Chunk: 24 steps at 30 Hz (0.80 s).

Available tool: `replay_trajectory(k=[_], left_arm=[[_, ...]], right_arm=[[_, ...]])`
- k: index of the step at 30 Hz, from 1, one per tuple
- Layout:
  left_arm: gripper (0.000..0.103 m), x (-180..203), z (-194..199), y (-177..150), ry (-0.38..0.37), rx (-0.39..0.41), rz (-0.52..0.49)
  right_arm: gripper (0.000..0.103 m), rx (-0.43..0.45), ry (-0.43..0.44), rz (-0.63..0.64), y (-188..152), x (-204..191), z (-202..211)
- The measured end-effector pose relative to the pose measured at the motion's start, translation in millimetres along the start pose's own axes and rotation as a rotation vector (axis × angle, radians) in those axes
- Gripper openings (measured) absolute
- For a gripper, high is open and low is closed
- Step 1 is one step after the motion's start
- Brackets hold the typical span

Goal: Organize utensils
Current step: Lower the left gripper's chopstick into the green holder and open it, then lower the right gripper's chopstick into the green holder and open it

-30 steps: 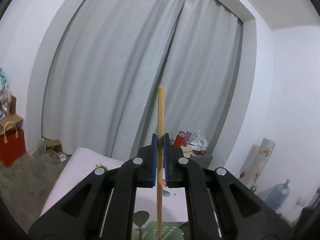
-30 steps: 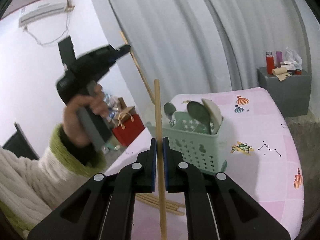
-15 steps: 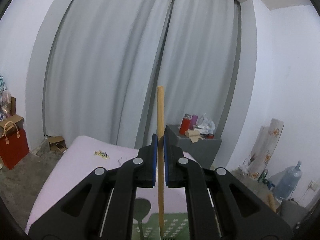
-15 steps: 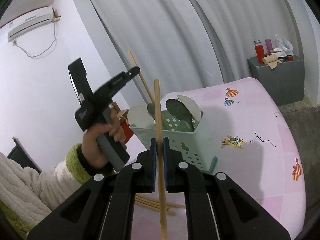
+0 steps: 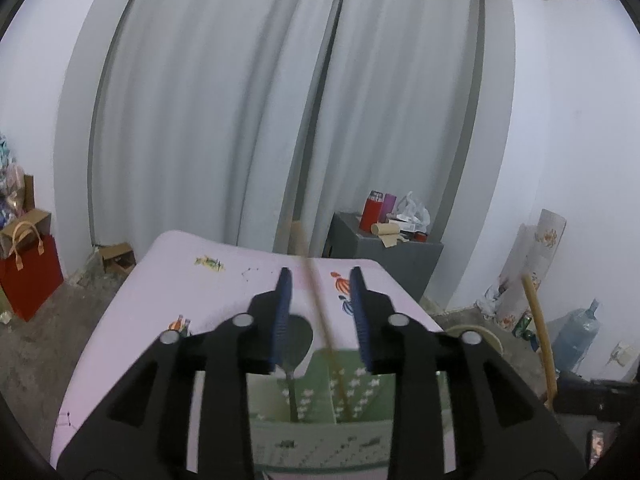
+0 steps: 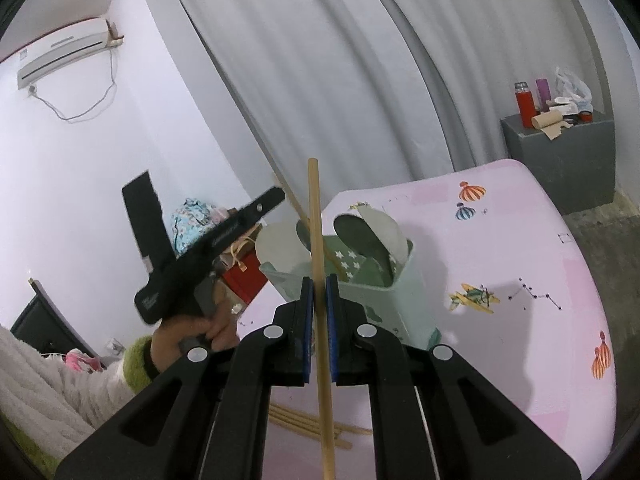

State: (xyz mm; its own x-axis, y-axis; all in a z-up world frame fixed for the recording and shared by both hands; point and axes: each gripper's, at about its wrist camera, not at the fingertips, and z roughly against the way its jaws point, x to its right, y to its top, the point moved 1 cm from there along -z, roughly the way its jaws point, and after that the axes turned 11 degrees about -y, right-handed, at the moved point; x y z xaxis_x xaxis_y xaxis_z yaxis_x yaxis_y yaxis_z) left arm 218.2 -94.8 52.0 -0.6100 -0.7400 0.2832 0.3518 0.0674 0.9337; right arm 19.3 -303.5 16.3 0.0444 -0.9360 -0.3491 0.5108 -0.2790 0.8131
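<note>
Starting on the left: the left gripper [image 5: 320,312] has just been opening, so its blue pads are spread now, and the blurred chopstick [image 5: 326,332] between them touches neither pad. It leans with its lower end inside the green utensil basket [image 6: 384,300], next to a spoon [image 5: 294,336]. The basket sits near the left edge of the pink table [image 6: 520,248]. The right gripper [image 6: 319,332] pinches a second chopstick [image 6: 318,264] upright, fingers pressed onto it. A few more chopsticks [image 6: 296,420] lie flat by the table's near edge.
</note>
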Motion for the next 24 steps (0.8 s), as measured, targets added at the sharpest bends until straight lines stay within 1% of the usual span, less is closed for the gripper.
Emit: replay_trajectory(k=[1,2,4,7,10,13,19,24], left_arm=[[0.039,0,3,-1,0.001,-0.004,0.004],[0.041,-1,5,-2,0.001,-0.004,0.004],[0.05,-1,11,-3,0.002,-0.005,-0.003],[0.059,0,24,-7,0.008,-0.01,-0.008],[0.065,-1,36,-11,0.011,-0.021,-0.002],[0.068,-4,54,-19,0.015,-0.041,-0.008],[0.07,-14,85,-40,0.045,-0.088,-0.003],[0.07,-26,104,-48,0.077,-0.101,0.018]], right_arm=[[0.007,0.003,0.002,0.0,2,0,-1],[0.007,0.01,0.005,-0.002,5,-1,-3],[0.007,0.024,0.014,-0.011,12,-2,-7],[0.007,0.047,0.019,-0.02,24,-5,-12],[0.007,0.085,0.036,-0.035,39,-10,-19],[0.007,0.13,0.05,-0.037,55,-18,-23],[0.007,0.225,0.054,-0.042,85,-36,-44],[0.007,0.25,0.024,-0.034,100,-46,-71]])
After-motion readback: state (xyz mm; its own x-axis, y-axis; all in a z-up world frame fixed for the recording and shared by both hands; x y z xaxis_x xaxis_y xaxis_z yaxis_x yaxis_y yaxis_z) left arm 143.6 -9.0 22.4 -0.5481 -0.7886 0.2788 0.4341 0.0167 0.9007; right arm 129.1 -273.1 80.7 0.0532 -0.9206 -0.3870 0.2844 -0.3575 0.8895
